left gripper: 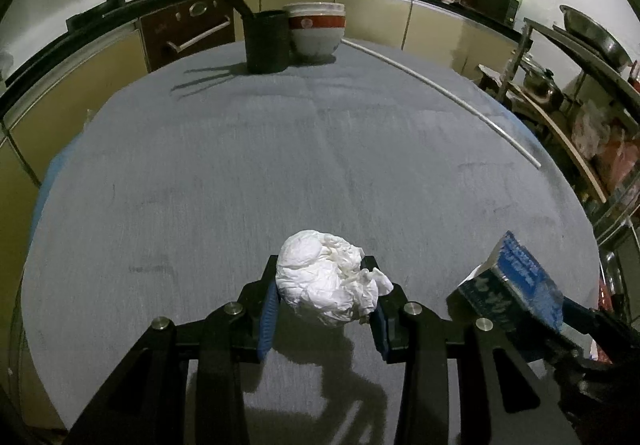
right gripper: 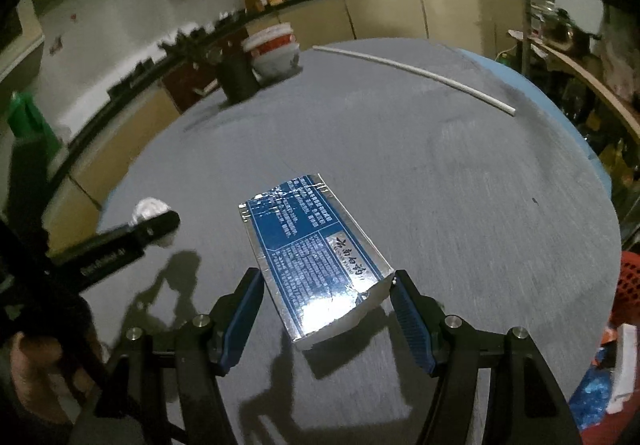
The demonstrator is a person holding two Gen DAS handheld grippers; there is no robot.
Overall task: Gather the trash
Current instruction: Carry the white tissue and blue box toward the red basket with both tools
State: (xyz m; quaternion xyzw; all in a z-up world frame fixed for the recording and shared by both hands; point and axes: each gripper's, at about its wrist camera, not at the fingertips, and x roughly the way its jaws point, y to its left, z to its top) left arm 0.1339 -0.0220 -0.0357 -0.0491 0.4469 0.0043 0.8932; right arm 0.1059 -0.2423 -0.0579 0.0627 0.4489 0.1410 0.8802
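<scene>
A crumpled white paper wad (left gripper: 330, 281) sits between the blue pads of my left gripper (left gripper: 324, 309), which is shut on it just above the grey round table (left gripper: 280, 165). In the right wrist view the wad (right gripper: 149, 209) shows at the left behind the left gripper's finger. A blue and silver foil box (right gripper: 316, 253) lies between the pads of my right gripper (right gripper: 326, 313); the right pad touches its corner, the left pad stands off with a gap. The box also shows in the left wrist view (left gripper: 516, 281).
A black chopstick holder (left gripper: 267, 41) and stacked bowls (left gripper: 316, 31) stand at the table's far edge. A long white rod (left gripper: 448, 93) lies at the far right. Kitchen counters ring the table. A metal rack (left gripper: 580, 85) stands right. A red basket (right gripper: 628, 285) sits off the table's right edge.
</scene>
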